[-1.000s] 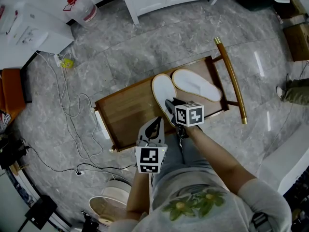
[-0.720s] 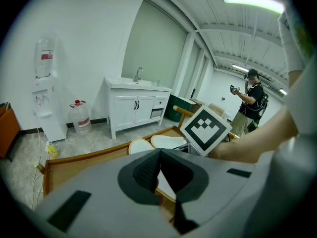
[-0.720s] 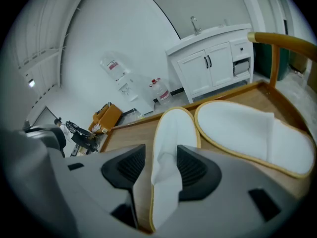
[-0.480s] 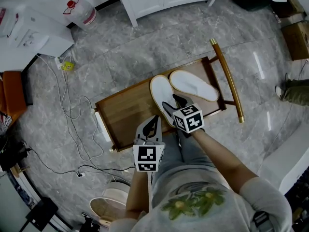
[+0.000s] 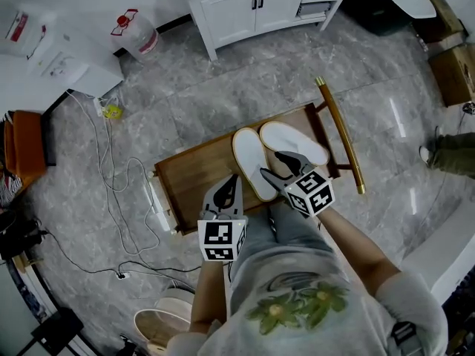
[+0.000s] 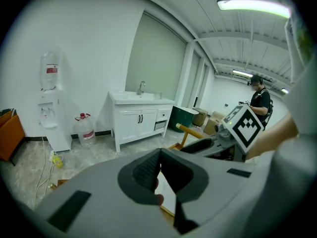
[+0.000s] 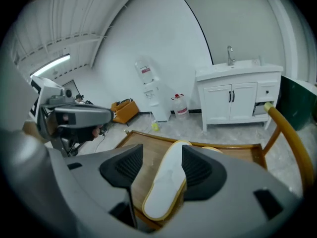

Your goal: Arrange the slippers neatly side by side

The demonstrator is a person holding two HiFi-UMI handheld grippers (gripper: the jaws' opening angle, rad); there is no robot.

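Now right claw [image 7: 159, 162] opening, oval white slipper [image 7: 163, 195] loose between, on smooth wooden tray [image 5: 194, 170]; left claw [image 6: 159, 157] together.

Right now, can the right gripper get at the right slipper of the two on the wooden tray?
Probably yes. The right gripper, jaws opening around the near end of the left slipper, hovers close beside the right slipper; nothing stands between them.

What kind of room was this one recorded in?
Probably a lab or office workspace staged for home chores: a white sink cabinet and a water dispenser against bare walls, a power strip with loose cables on the stone-patterned floor, and a strip light overhead.
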